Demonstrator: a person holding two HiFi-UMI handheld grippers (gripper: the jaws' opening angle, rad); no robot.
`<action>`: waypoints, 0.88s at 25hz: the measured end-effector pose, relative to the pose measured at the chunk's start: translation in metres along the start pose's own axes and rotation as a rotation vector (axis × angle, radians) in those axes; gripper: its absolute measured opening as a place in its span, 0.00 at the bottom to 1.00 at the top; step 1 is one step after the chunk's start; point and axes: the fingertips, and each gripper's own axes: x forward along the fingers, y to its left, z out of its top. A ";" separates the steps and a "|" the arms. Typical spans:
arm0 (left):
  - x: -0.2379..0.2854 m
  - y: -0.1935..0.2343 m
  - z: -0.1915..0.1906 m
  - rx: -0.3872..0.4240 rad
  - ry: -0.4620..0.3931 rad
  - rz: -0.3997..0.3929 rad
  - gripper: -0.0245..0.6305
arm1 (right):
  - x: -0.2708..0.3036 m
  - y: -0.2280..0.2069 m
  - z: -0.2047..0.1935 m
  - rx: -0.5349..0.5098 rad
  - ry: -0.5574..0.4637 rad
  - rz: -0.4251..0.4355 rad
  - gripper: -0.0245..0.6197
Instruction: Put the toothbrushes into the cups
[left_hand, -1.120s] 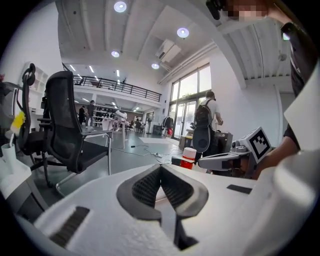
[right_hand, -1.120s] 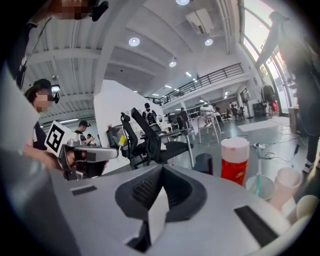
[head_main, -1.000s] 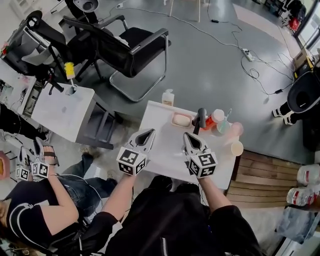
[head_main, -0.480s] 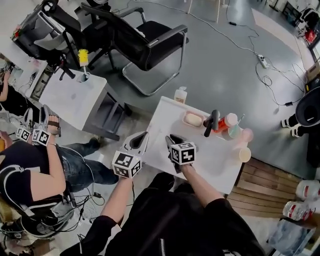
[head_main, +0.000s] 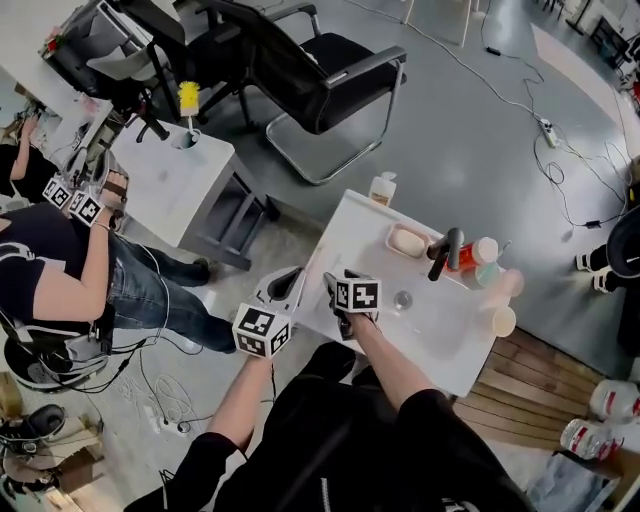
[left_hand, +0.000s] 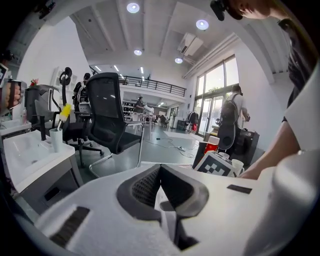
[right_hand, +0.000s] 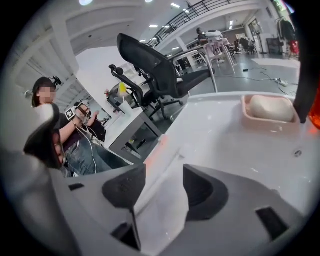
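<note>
**Head view:** The left gripper (head_main: 290, 280) hangs just off the near left corner of the white table (head_main: 440, 345). The right gripper (head_main: 335, 300) tips down over the table's near left edge, and its own body hides what lies under it. Along the right side stand a teal cup (head_main: 488, 271), a pink cup (head_main: 507, 284) and a cream cup (head_main: 503, 321). They are well apart from both grippers. A thin line seems to rise from the teal cup, but it is too small to call a toothbrush. No brush shows plainly in any cup, so the task looks barely begun.

**Left gripper view:** The left gripper (left_hand: 160, 172) has its jaws pressed together at the tips, with nothing between them. The table is mostly cut off behind its body.

**Right gripper view:** The right gripper (right_hand: 162, 172) has its jaws spread and opening. Between them, not pinched, lies a pale, blurred strip with an orange-pink far end. It is most likely a toothbrush (right_hand: 160, 150), lying on the table near its left edge. A soap dish (right_hand: 270, 109) sits far right. The cups are out of this view. What seems left is the grasp, the carry to the right and the drop into a cup.
</note>
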 end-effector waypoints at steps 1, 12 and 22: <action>-0.001 0.001 -0.001 -0.003 0.003 0.002 0.04 | 0.005 0.000 -0.001 0.000 0.018 -0.007 0.38; 0.000 0.011 -0.006 -0.017 0.019 -0.004 0.04 | 0.015 -0.017 -0.012 -0.132 0.147 -0.118 0.10; 0.015 0.003 0.005 0.007 0.012 -0.046 0.04 | -0.003 -0.014 0.007 -0.003 0.035 -0.020 0.08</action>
